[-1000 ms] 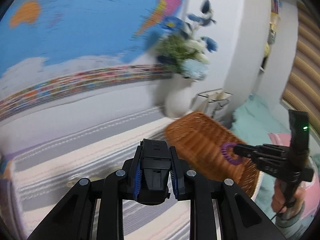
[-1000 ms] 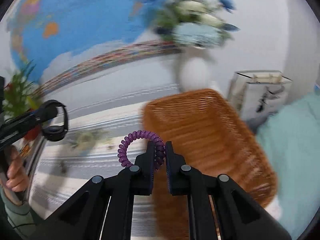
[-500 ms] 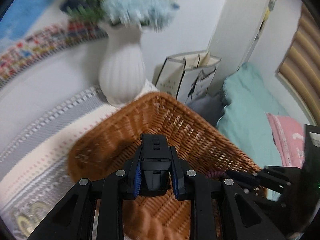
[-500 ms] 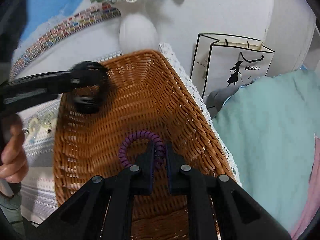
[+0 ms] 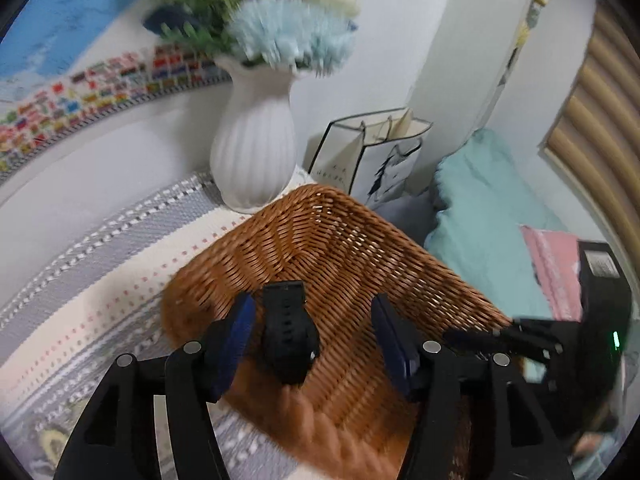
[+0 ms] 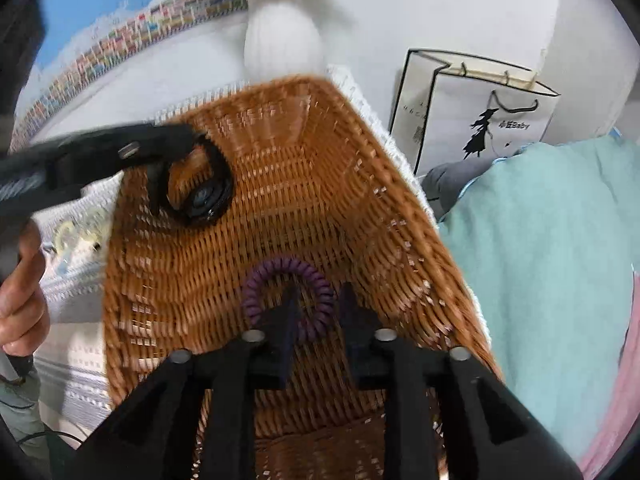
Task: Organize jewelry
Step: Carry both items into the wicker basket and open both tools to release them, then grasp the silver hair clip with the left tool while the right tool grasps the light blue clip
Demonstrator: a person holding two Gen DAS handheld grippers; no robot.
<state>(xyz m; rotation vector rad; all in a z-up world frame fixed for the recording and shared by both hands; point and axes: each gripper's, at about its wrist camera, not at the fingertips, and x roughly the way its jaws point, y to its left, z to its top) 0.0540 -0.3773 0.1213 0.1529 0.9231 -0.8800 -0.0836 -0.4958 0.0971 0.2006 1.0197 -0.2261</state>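
Here, a black watch [image 5: 289, 330] is released over the wicker basket [image 5: 360, 240] by the spread left gripper [image 5: 312, 330]; a purple coil bracelet [image 6: 288, 298] hangs loose between the parted right gripper [image 6: 316, 300] fingers, nearly deposited.

The flowers [image 5: 288, 36] above the white vase [image 5: 254, 156] are smeared by blur. The basket [image 6: 280, 184] runs under the right gripper [image 6: 316, 312], its near rim hidden. The black watch [image 5: 289, 332] is soft-edged; whether it touches the weave cannot be told. The left gripper's [image 6: 120, 152] far tip blurs.
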